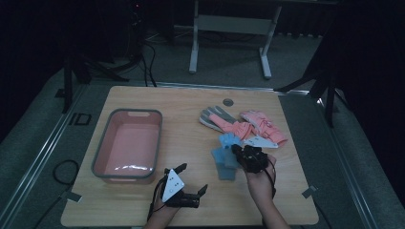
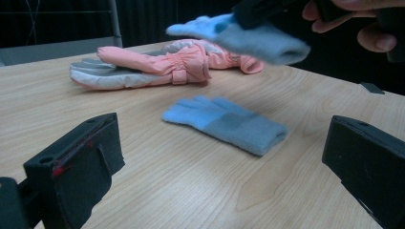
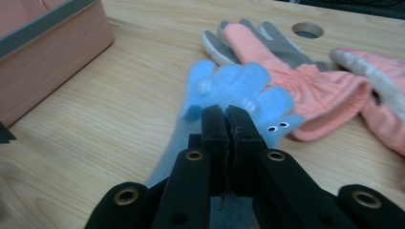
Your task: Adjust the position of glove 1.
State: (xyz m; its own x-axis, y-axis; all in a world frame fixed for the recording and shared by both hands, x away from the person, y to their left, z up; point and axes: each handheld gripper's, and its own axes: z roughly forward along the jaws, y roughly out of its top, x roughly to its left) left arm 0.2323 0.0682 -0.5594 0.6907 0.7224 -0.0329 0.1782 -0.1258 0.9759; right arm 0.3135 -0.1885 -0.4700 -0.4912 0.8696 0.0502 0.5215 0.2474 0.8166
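Gloves lie right of the pink bin (image 1: pixel 101 143), where we judge sorting underway: our right gripper (image 3: pixel 226 125), fingers clamped on one blue glove (image 3: pixel 229 86), lifts it above its mate (image 2: pixel 224 123), while our left gripper (image 1: pixel 191 183) waits, fingers apart.

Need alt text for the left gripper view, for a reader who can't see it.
A blue glove lies flat on the wooden table between the left tool's two open black jaws. Behind it lie pink and grey gloves; at top right a hand lifts a second blue glove.
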